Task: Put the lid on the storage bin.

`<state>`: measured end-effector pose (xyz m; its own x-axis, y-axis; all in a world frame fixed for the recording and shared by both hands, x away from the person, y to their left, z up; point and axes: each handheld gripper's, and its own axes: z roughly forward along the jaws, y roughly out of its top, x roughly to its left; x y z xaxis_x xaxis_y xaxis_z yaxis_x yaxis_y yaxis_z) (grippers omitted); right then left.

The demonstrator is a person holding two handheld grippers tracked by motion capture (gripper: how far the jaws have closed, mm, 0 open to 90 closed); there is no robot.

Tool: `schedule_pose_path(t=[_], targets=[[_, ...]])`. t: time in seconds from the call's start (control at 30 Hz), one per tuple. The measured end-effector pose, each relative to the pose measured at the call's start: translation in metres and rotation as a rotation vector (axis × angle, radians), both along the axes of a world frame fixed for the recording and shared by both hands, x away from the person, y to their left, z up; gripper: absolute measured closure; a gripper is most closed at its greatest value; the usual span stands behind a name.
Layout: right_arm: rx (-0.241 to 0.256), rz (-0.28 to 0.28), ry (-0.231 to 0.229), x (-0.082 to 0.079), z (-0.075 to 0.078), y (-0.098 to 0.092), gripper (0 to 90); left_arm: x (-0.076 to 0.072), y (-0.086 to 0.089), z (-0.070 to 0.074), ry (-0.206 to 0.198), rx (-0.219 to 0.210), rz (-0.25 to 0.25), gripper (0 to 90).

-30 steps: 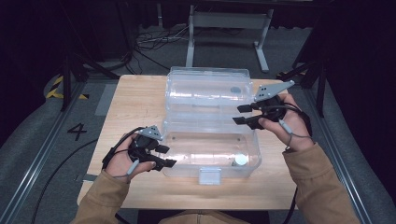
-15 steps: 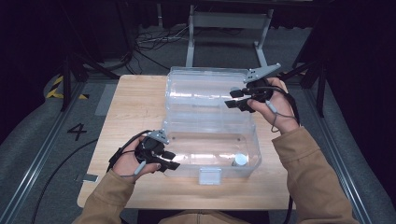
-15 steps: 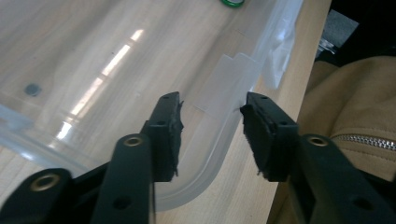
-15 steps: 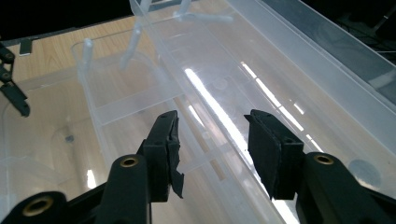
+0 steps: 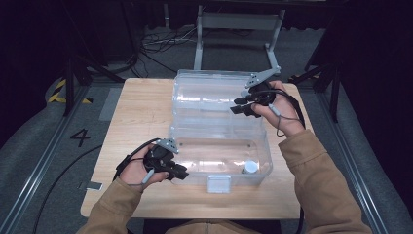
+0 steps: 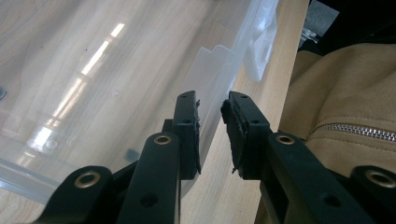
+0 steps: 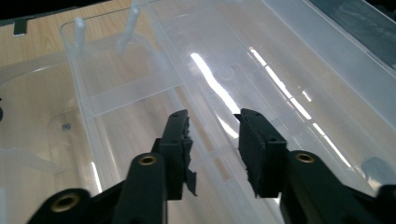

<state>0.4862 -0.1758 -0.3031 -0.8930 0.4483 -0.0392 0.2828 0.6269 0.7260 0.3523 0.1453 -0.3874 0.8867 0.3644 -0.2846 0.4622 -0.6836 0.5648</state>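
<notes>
**Storage box open, lid flat, nothing gripped**

On the worktop (image 5: 141, 112) your clear plastic storage box (image 5: 219, 161) lay open, lid (image 5: 209, 97) folded back. Closing it seemed all that remained. Your left gripper (image 5: 180, 171), narrowly parted, straddled the near wall; your right gripper (image 5: 237, 107) hung wide over the lid. The high view alone showed a small white cap (image 5: 250, 167) inside; the left gripper view showed the front latch (image 6: 261, 46).

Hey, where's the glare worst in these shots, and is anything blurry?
Right gripper view: bright streaks of glare run along the clear plastic box. Left gripper view: a softer streak on the box wall, and the close black claw looks slightly soft. High view: dim surroundings, mild glare.
</notes>
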Motion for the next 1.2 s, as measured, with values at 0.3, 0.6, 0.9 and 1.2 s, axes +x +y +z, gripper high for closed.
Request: schedule_pose_path(t=[0.3, 0.6, 0.9, 1.2], targets=[[-0.012, 0.014, -0.019, -0.002, -0.001, 0.001, 79.1, 0.0, 0.001, -0.001, 0.009, -0.008, 0.006, 74.1], [-0.017, 0.028, -0.044, -0.011, 0.0, 0.002, 81.1, -0.001, 0.001, -0.001, 0.007, -0.011, 0.011, 74.0], [-0.018, 0.037, -0.055, -0.028, 0.004, 0.001, 81.4, -0.002, 0.001, -0.001, 0.005, -0.011, 0.017, 74.0], [-0.02, 0.047, -0.064, -0.04, 0.007, -0.001, 81.5, -0.002, 0.001, -0.002, 0.003, -0.013, 0.018, 73.9]])
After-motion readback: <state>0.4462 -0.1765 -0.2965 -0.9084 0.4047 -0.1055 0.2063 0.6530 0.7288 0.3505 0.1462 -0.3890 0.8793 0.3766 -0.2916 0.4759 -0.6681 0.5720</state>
